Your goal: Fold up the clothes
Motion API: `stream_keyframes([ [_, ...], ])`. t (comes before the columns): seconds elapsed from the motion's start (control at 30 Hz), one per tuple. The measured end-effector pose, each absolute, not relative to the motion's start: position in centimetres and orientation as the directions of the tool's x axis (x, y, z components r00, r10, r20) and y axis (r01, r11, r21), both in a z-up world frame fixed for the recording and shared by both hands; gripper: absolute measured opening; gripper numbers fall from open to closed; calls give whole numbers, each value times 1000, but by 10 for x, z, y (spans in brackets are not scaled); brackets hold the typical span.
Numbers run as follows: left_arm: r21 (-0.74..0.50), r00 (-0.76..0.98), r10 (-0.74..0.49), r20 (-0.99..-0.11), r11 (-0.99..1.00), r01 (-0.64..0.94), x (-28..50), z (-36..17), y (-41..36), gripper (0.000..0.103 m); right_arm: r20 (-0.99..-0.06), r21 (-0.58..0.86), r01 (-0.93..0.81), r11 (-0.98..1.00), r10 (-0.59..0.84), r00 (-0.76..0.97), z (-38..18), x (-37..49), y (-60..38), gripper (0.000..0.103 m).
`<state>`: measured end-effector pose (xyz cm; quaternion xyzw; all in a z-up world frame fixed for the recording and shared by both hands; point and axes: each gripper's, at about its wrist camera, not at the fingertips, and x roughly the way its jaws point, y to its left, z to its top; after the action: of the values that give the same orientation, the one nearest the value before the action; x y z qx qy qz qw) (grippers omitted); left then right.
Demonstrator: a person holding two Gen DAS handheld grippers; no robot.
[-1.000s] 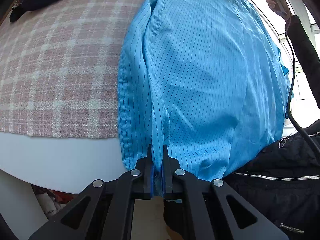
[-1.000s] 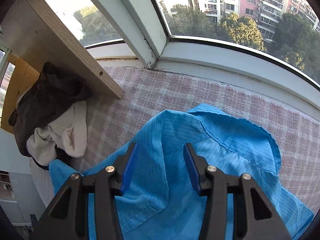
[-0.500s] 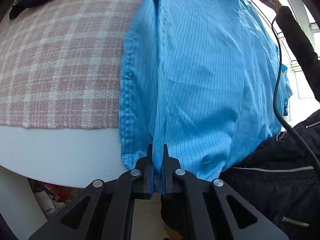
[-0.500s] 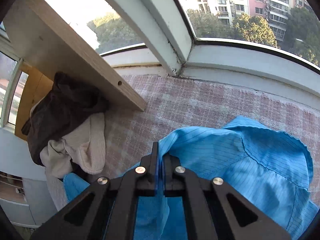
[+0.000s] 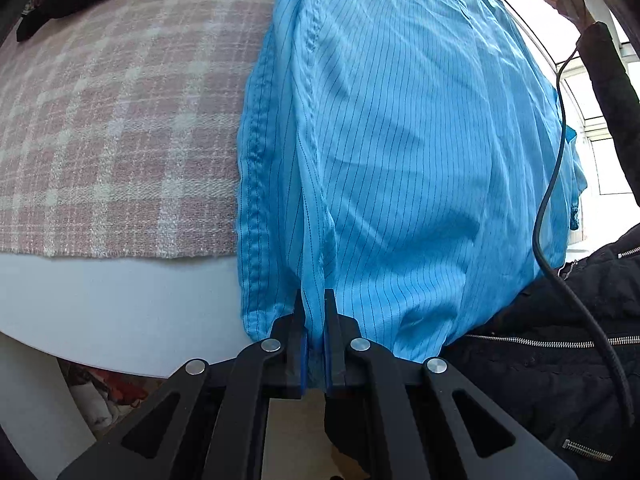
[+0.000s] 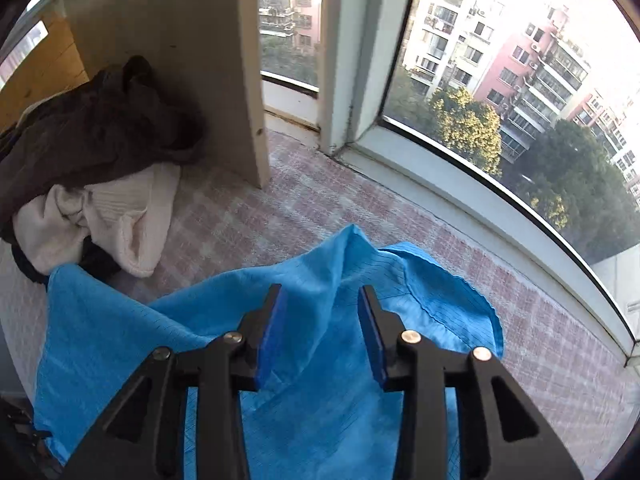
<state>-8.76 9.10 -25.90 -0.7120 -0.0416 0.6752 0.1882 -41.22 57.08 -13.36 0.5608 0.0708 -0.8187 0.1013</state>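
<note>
Left wrist view showed the left gripper (image 5: 313, 308) at six o'clock, its jaws clamped together on a pinched fold at the hem of the blue shirt (image 5: 400, 152). The shirt ran from that fold up toward twelve o'clock, lying on a pink checked cloth (image 5: 120, 120) that covered a white table (image 5: 120, 312), with its lower edge hanging over the table's rim. At four o'clock lay a black jacket (image 5: 560, 360) with zips, and a black cable (image 5: 556, 160) crossed the shirt's three o'clock side.

In the right wrist view the right gripper (image 6: 319, 296) had just been opening; its jaws stood apart with a raised ridge of the shirt (image 6: 340, 352) between the pads, which did not press on it. At nine o'clock sat a heap of dark and cream clothes (image 6: 100, 184) beside a wooden board (image 6: 200, 60). A curved window (image 6: 500, 92) filled the two o'clock side.
</note>
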Motion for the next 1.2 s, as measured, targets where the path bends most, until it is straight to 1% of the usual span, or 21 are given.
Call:
stream_keyframes([
  [0.03, -323, 82, 312, -946, -926, -196, -88, -259, 92, 4, -935, 8, 341, -940, -128, -330, -130, -405, 543, 50],
  [0.07, -323, 80, 314, -946, -926, -195, -89, -258, 92, 4, -937, 19, 432, -902, -166, -306, -128, -399, 516, 52],
  [0.13, -324, 77, 315, -946, -925, -198, -90, -257, 93, 4, -944, 27, 579, -815, -212, -254, -131, -383, 462, 52],
  [0.23, -325, 78, 315, -946, -924, -203, -93, -256, 94, 4, -961, -20, 710, -704, -184, -209, -151, -374, 394, 52],
  [0.37, -316, 79, 306, -949, -925, -212, -96, -256, 99, 5, -981, -21, 797, -604, -140, -131, -182, -379, 339, 52],
  [0.43, -312, 77, 302, -950, -925, -217, -95, -257, 103, 5, -985, -63, 817, -573, -96, -143, -194, -383, 321, 52],
  [0.5, -311, 73, 302, -950, -925, -217, -94, -257, 109, 5, -991, -45, 835, -548, -82, -108, -206, -387, 310, 52],
  [0.57, -309, 70, 301, -951, -926, -215, -93, -256, 109, 4, -992, -13, 847, -531, -99, -77, -213, -388, 303, 52],
  [0.6, -305, 67, 298, -952, -928, -213, -93, -255, 108, 4, -992, 2, 852, -524, -112, -66, -215, -388, 301, 50],
  [0.63, -300, 63, 293, -954, -930, -213, -92, -255, 108, 5, -991, 14, 853, -522, -124, -59, -216, -387, 300, 43],
  [0.67, -293, 58, 287, -956, -932, -213, -89, -254, 108, 5, -990, 19, 854, -521, -132, -58, -214, -385, 301, 13],
  [0.7, -286, 54, 281, -958, -934, -214, -86, -254, 108, 5, -990, 25, 856, -516, -134, -52, -213, -383, 303, 5],
  [0.8, -265, 36, 264, -964, -938, -224, -86, -247, 108, 5, -979, 18, 860, -510, -183, -89, -193, -373, 316, 4],
  [0.93, -188, -9, 198, -980, -944, -273, -82, -231, 108, 5, -951, 38, 843, -537, -277, -134, -155, -357, 349, 4],
  [1.0, -195, -19, 209, -978, -937, -290, -85, -225, 121, 5, -939, 31, 833, -552, -301, -165, -139, -349, 367, 4],
  [1.07, -196, -7, 206, -979, -940, -278, -84, -232, 143, 5, -935, 23, 815, -580, -301, -188, -128, -347, 377, 4],
  [1.1, -186, 12, 190, -982, -947, -261, -83, -242, 154, 8, -938, 9, 802, -598, -283, -201, -129, -349, 380, 4],
  [1.13, -180, 27, 179, -984, -952, -249, -84, -250, 151, 16, -941, -15, 785, -619, -258, -221, -131, -354, 381, 4],
  [1.2, -212, 29, 210, -977, -958, -195, -78, -256, 141, 21, -950, -55, 762, -645, -201, -239, -135, -356, 380, 4],
])
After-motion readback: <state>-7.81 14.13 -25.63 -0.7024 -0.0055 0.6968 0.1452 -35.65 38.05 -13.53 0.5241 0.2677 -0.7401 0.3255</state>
